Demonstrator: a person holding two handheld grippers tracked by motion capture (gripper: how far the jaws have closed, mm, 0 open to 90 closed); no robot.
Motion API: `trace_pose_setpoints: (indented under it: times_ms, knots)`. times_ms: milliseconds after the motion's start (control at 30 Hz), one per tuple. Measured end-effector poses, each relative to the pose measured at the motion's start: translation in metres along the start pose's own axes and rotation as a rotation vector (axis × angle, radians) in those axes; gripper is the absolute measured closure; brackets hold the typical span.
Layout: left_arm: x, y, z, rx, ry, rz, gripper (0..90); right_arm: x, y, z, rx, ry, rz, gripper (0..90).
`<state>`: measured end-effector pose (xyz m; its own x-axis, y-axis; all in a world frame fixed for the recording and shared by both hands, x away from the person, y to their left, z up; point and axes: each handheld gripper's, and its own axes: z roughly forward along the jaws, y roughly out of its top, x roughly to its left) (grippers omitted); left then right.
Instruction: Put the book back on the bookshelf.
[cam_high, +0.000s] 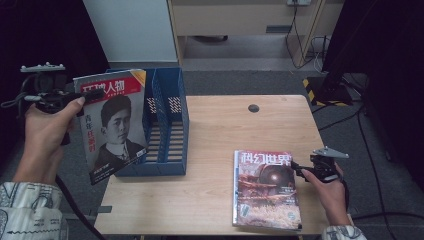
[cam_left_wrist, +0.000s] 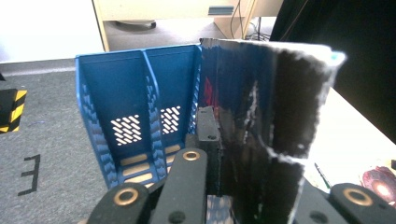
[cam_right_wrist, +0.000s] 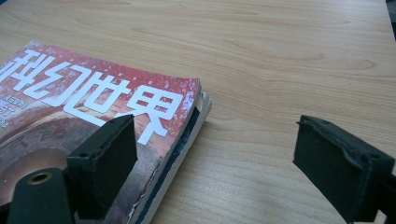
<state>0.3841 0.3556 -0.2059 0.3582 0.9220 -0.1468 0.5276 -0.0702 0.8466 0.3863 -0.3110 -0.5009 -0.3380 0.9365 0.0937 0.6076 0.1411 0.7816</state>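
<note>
Left tool (cam_high: 92, 95) grips the portrait magazine (cam_high: 114, 122) by its upper edge, jaws closed on it, holding it upright in the air just left of the blue file rack (cam_high: 167, 120) and partly in front of it; the magazine hides the rack's left compartment in the high view, and in the left gripper view the cover is too dark and close to read; its red masthead carries white Chinese characters ending in 人物. Right tool (cam_high: 299, 170) stands wide open, nothing between its jaws, low over the bench (cam_high: 225, 125) right of the rack, one jaw over the top right corner of the red magazine (cam_high: 265, 187), which lies flat there; its title reads 科幻世界; smaller print is illegible.
</note>
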Motion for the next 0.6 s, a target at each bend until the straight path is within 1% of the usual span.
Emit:
trace_pose_setpoints:
  times_ms: [100, 200, 267, 367, 500, 533, 600]
  knots:
    - [0.005, -0.001, -0.003, -0.006, 0.005, -0.007, 86.4, 0.0, 0.0, 0.0, -0.001, -0.003, 0.006, 13.5]
    - [0.009, -0.003, -0.005, -0.005, 0.015, -0.011, 86.4, 0.0, 0.0, 0.0, 0.001, -0.002, 0.0, 13.4]
    - [0.011, -0.004, -0.007, 0.001, 0.023, -0.007, 86.4, 0.0, 0.0, 0.0, 0.002, -0.002, -0.002, 13.4]
    - [0.014, -0.005, -0.01, -0.005, 0.029, -0.017, 86.4, 0.0, 0.0, 0.0, 0.0, -0.003, 0.006, 13.4]
    - [0.02, -0.007, -0.018, -0.014, 0.042, -0.031, 86.4, -0.001, 0.0, -0.001, 0.003, 0.0, 0.005, 13.4]
    - [0.021, -0.007, -0.019, -0.013, 0.044, -0.031, 86.4, -0.001, 0.0, -0.001, 0.002, -0.002, 0.012, 13.4]
    - [0.023, -0.007, -0.022, -0.013, 0.051, -0.026, 86.4, -0.001, 0.0, 0.0, 0.0, -0.002, 0.007, 13.3]
